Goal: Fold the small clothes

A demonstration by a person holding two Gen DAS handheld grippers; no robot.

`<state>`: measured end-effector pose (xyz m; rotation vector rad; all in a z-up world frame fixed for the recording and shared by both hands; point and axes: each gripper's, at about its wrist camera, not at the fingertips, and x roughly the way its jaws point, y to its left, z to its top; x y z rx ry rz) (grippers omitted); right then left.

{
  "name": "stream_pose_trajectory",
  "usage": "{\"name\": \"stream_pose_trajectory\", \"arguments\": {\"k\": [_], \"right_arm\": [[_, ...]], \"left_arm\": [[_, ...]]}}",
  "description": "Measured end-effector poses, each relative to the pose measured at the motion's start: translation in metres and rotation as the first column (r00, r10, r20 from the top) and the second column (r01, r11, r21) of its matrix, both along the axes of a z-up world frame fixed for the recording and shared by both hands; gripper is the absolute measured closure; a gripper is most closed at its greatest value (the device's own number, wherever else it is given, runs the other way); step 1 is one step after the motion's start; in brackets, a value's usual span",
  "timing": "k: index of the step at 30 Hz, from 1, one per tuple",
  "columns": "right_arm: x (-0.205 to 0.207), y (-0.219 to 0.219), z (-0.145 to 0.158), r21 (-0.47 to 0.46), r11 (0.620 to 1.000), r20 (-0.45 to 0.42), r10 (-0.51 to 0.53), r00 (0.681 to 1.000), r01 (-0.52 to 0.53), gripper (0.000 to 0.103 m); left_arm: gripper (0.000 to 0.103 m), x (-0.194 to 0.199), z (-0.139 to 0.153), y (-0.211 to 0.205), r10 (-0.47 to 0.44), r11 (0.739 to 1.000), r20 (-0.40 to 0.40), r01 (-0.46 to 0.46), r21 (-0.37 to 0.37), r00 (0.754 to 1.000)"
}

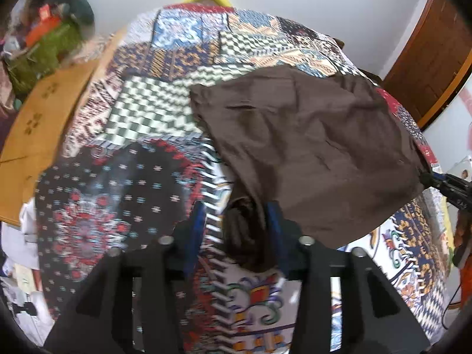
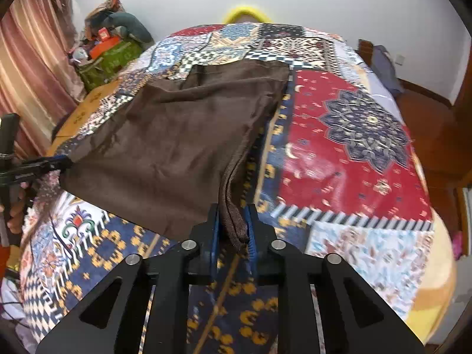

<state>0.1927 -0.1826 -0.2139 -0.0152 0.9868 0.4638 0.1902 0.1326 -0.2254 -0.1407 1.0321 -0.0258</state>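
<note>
Mid-fold: left gripper (image 1: 237, 221) and right gripper (image 2: 233, 224) each have jaws clenched on a near corner of the brown garment (image 2: 177, 135), which stretches ahead of them, lifted above the patterned bedspread (image 2: 354, 162); next likely carry corners forward evenly.

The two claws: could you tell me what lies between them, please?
The brown garment spans from the right claw to the left claw, lifted over the patterned bedspread; the right wrist view shows it.
</note>
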Motion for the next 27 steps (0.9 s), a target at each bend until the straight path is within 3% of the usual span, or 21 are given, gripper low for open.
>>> {"name": "stream_pose_trajectory", "arguments": {"k": [4,12,22,24,27], "right_arm": [[0.006,-0.017,0.010,0.029,0.999,0.019,-0.040,0.999,0.039,0.062],[0.057,-0.023,0.025,0.119,0.988,0.054,-0.104,0.993,0.097,0.062],[0.157,-0.006,-0.006,0.132,0.986,-0.017,-0.101,0.995,0.102,0.062],[0.172,-0.001,-0.009,0.146,0.984,-0.028,-0.096,0.995,0.099,0.066],[0.180,0.004,-0.010,0.135,0.986,-0.016,-0.097,0.995,0.098,0.092]], "left_arm": [[0.057,0.005,0.008,0.020,0.043,0.999,0.018,-0.043,-0.012,0.999],[0.057,0.072,0.004,0.049,0.104,0.992,0.010,-0.103,-0.075,0.994],[0.057,0.153,-0.044,0.060,0.130,0.976,-0.082,-0.142,-0.167,0.988],[0.057,0.161,-0.053,0.059,0.129,0.974,-0.099,-0.145,-0.173,0.987],[0.057,0.167,-0.057,0.059,0.137,0.967,-0.077,-0.150,-0.207,0.988]]}}
